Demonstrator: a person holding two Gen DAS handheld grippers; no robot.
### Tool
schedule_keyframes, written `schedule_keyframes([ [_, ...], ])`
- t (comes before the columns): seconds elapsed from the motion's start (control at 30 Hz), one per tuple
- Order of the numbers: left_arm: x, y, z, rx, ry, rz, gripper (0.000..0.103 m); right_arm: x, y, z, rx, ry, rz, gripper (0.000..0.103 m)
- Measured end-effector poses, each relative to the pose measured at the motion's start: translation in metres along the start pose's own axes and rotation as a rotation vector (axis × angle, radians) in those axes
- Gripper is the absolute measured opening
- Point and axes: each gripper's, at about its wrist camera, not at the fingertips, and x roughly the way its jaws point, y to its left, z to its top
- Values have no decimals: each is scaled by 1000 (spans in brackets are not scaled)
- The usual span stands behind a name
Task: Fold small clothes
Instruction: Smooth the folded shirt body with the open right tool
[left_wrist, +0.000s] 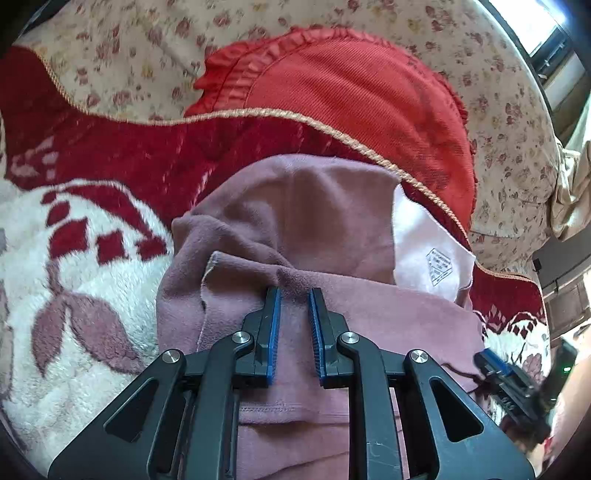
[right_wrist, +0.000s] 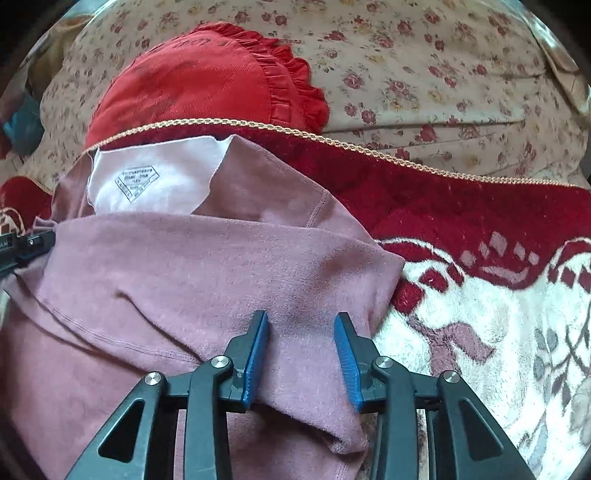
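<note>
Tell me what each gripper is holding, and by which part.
Right gripper: nothing; its jaws stand open over the pink garment. Left gripper: a pucker of that garment sits between its nearly closed jaws; whether they pinch it cannot be told.

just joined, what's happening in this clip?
A person with a handheld gripper in each hand is folding a small mauve garment on a red and white patterned blanket. One fold is already laid over, with the white printed inner label showing at the far end. The right gripper is open over the near folded edge, cloth between its pads but not pinched. The left gripper stands narrowly apart over the fabric, not clamped. A red frilled cushion lies behind.
</note>
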Motion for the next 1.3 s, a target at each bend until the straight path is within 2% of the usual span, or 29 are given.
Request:
schedule_keyframes([
  [0.1, -13, -18, 0, 73, -71, -32, 16, -31, 14, 1, -36, -158, 35, 35],
  [0.13, -16, -29, -2, 119, -84, -55, 16, -36, 19, 2, -62, -179, 56, 35],
  [0.2, -16, -45, -8, 196, -83, -81, 18, -37, 34, 3, -110, -156, 113, 35],
  [0.23, -10, -54, -12, 239, -57, -96, 20, -30, 42, 1, -141, -111, 134, 35],
  [0.3, 8, -61, -18, 269, 34, -106, 24, -15, 57, -4, -195, -38, 110, 35],
  [0.33, 21, -60, -23, 268, 97, -81, 24, -5, 63, -8, -217, 11, 87, 35],
  [0.37, 31, -59, -27, 271, 133, -65, 24, 1, 64, -10, -226, 18, 78, 35],
  [0.4, 30, -59, -27, 281, 115, -68, 24, 0, 65, -8, -228, -2, 72, 35],
  [0.57, 29, -57, -23, 248, 121, -91, 24, -3, 60, 2, -184, 30, 88, 35],
  [0.67, 29, -56, -25, 253, 119, -90, 26, -17, 57, -5, -145, -6, 98, 35],
  [0.73, 29, -54, -24, 263, 118, -101, 33, -11, 56, -10, -152, 27, 86, 35],
  [0.8, 29, -57, -27, 272, 116, -127, 50, -10, 60, -17, -172, 26, 80, 35],
  [0.87, 29, -65, -32, 306, 111, -138, 61, -12, 61, -14, -173, 24, 71, 35],
  [1.0, 30, -72, -37, 360, 96, -107, 63, -25, 61, -12, -165, -34, 87, 35],
  [1.07, 30, -71, -37, 350, 97, -114, 63, -13, 64, -20, -178, 37, 63, 36],
  [1.17, 30, -70, -36, 328, 96, -127, 62, -20, 66, -22, -199, 4, 47, 35],
  [1.3, 20, -69, -35, 292, 96, -161, 62, -58, 55, -23, -136, -130, 35, 35],
])
